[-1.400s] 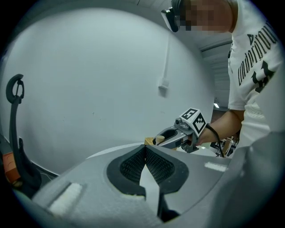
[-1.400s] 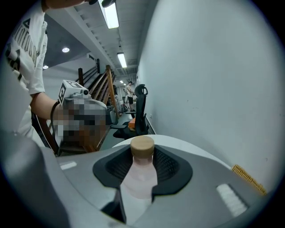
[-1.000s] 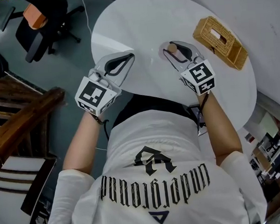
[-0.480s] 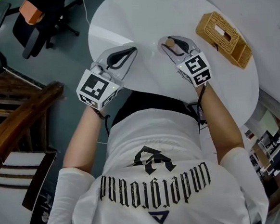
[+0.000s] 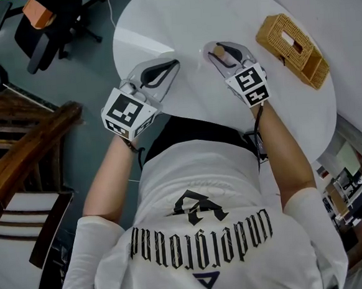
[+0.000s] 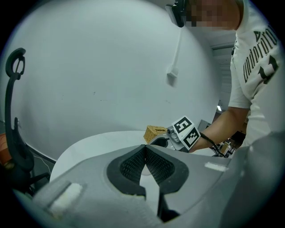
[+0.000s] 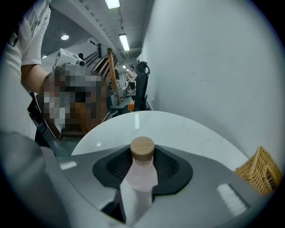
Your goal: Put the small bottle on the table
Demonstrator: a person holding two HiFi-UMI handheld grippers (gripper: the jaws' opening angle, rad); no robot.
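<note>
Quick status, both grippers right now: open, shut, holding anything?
Left gripper: shut, nothing between its jaws.
Right gripper: shut on the small bottle.

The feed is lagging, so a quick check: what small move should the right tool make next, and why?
Probably lower the right tool straight down until the bottle stands on the table, then release. The tool is clamped on the bottle with bare tabletop beneath it, and I cannot tell whether the base touches yet.
</note>
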